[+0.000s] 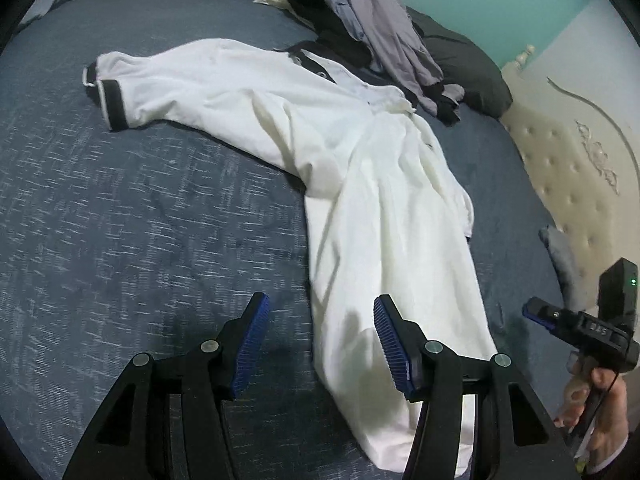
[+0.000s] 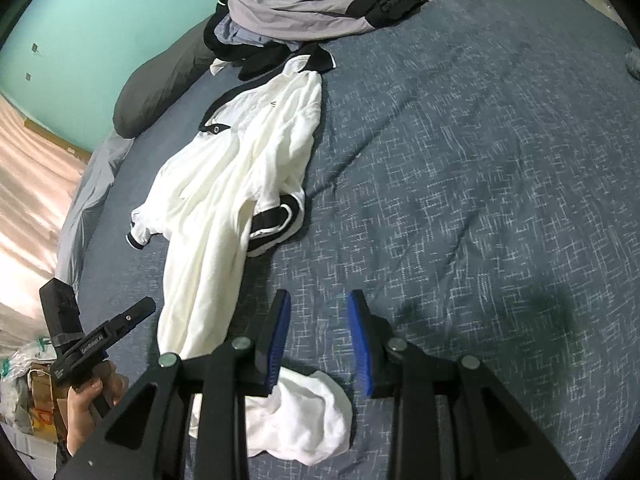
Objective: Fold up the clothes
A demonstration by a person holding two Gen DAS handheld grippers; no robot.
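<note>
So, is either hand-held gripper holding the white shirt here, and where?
Neither. The left hand-held gripper and right hand-held gripper are open above the shirt hem.

Left wrist view: riding close above the bed (image 1: pixel 120 208), angled steeply down along the left tongs (image 1: pixel 320 344), facing the padded headboard (image 1: pixel 560 168) and turquoise wall. Right wrist view: likewise low and tilted down behind the right tongs (image 2: pixel 318 336), facing the opposite way across. Shared: white shirt (image 1: pixel 360 168) (image 2: pixel 232 168), clothes pile (image 1: pixel 368 20) (image 2: pixel 304 4), each other's tongs at frame edge.
</note>
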